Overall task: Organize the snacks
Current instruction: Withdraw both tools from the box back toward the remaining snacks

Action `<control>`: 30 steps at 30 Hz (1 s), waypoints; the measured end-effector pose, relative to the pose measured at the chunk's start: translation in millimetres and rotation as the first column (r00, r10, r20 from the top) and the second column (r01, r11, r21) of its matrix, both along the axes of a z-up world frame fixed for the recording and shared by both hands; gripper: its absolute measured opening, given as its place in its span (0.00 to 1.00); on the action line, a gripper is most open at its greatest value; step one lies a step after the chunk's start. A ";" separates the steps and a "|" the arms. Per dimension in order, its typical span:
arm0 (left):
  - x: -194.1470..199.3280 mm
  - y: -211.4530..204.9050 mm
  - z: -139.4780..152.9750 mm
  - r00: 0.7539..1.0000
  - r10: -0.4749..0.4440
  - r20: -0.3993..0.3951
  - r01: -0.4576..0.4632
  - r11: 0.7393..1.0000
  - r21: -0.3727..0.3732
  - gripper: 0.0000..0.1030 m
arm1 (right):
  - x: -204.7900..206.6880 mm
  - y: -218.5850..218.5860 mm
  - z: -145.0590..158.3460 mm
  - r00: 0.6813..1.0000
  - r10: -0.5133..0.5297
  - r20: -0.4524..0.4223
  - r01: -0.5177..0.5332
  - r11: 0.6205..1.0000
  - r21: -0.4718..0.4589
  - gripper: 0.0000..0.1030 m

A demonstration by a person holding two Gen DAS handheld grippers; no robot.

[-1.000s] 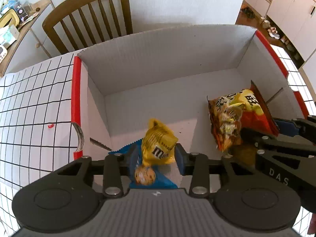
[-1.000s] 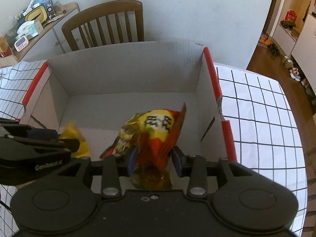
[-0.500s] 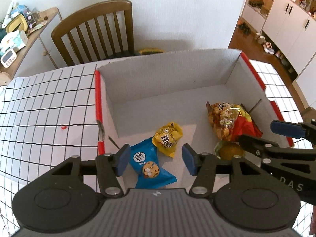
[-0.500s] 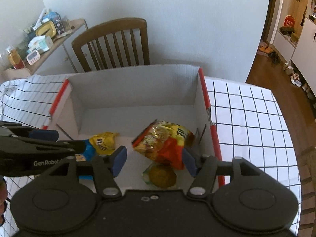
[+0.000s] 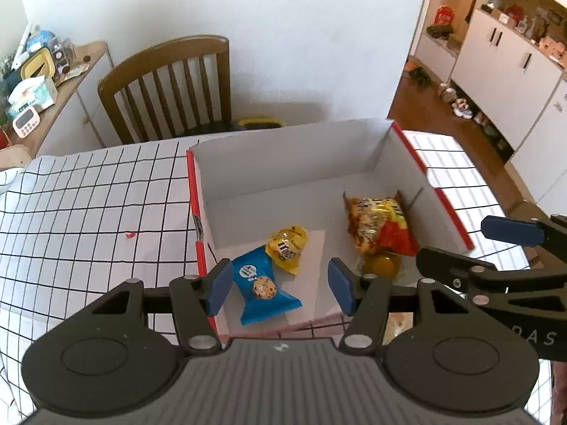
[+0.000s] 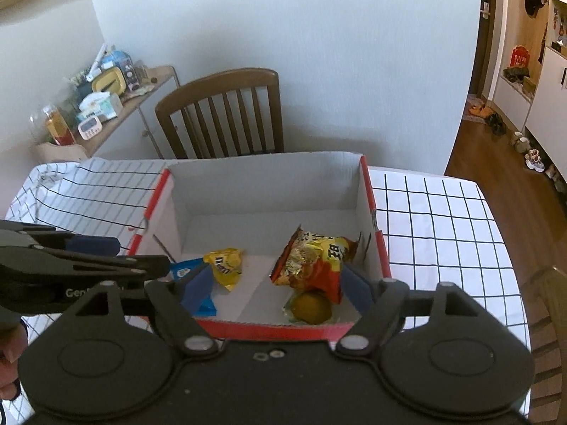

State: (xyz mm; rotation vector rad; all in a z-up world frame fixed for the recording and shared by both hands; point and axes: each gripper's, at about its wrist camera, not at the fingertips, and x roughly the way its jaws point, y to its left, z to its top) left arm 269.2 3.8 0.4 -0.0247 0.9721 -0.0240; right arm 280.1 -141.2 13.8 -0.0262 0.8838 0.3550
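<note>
- Both grippers hang above the near edge of the cardboard box (image 5: 283,163), pointing down into it, and neither holds anything.
- The left gripper (image 5: 281,285) has its jaws parted. They've just been opening, with nothing pinched. The blue cookie pack (image 5: 264,285) and yellow candy bag (image 5: 287,246) lie on the box floor below them, touching, with the blue pack nearer and its long side running roughly away from the camera.
- The right gripper (image 6: 280,288) also has jaws that have just been opening, now spread wide. The orange-red chip bag (image 6: 313,262) lies loose below, at the right wall, partly over a round yellow-brown snack (image 6: 312,306).
- So the left hand is closer to the blue and yellow packs, the right to the chips. I can't see any more loose snacks, so my guess is both hands pull back from here.
- The box sits on a white tablecloth with a black grid (image 5: 88,212).
- There's a wooden chair (image 6: 223,113) behind the box against a plain wall, a cluttered side shelf (image 6: 106,99) to the left, and wood floor and white cabinets (image 5: 503,67) off right.
</note>
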 end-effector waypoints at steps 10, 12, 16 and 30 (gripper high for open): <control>-44.4 -0.8 25.6 0.998 -0.022 0.061 0.023 1.000 -0.019 0.57 | -37.9 -5.8 22.8 0.999 0.001 0.033 -0.002 0.999 0.053 0.87; -52.4 -1.1 28.3 0.998 -0.024 0.066 0.026 0.999 -0.021 0.57 | -45.9 -7.2 26.0 0.999 0.006 0.043 -0.009 0.998 0.064 0.89; -69.5 -0.8 32.7 0.996 -0.041 0.080 0.044 0.999 -0.027 0.57 | -63.1 -9.0 32.0 0.998 0.017 0.062 -0.022 0.997 0.080 0.90; -132.9 -2.2 30.5 0.989 -0.062 0.133 0.068 0.997 -0.046 0.70 | -118.6 -15.8 35.4 0.992 0.046 0.116 -0.057 0.994 0.092 0.99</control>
